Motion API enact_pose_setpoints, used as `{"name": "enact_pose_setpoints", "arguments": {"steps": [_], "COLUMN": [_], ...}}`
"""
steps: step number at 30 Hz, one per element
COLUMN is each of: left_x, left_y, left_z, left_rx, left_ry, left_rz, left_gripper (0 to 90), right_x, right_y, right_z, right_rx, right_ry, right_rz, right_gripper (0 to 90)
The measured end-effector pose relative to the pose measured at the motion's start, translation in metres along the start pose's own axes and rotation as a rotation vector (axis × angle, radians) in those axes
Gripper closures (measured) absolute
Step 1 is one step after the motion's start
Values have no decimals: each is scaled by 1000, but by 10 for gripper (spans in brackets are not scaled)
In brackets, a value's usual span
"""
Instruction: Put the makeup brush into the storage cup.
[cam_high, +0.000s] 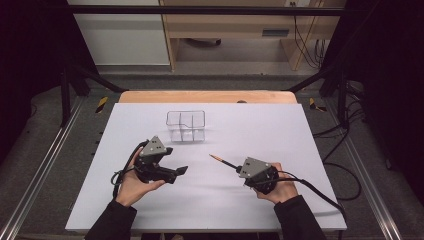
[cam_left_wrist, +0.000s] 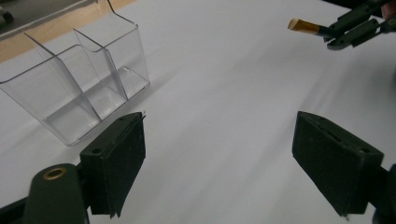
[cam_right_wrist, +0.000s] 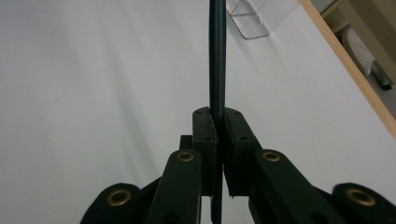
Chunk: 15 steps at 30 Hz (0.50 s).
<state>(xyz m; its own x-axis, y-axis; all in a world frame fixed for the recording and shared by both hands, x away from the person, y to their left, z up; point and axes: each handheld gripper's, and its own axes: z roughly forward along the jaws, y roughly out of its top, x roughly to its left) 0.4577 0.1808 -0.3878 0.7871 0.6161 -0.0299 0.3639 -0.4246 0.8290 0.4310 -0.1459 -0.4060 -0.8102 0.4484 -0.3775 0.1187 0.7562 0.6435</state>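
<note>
White table (cam_high: 150, 210); right hand-held gripper (cam_high: 235, 167) clamps brush (cam_high: 220, 160); left hand-held gripper (cam_high: 180, 171) released (empty).

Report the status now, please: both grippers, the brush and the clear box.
Left gripper open, empty. Right gripper shut on brush, tip toward clear box. Box empty, path free.
</note>
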Motion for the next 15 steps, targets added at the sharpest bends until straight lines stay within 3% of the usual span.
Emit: {"name": "enact_pose_setpoints", "arguments": {"steps": [8,15], "left_x": [-3,-5], "left_y": [-8,-12], "left_z": [5,9], "left_rx": [-84,-141], "left_ry": [13,21], "left_rz": [-78,-119], "left_gripper": [153,154], "right_x": [-1,-1], "right_y": [-7,-10], "right_z": [5,7], "right_rx": [-64,-95], "right_ry": [17,24], "right_rz": [138,205], "right_gripper": [848,848]}}
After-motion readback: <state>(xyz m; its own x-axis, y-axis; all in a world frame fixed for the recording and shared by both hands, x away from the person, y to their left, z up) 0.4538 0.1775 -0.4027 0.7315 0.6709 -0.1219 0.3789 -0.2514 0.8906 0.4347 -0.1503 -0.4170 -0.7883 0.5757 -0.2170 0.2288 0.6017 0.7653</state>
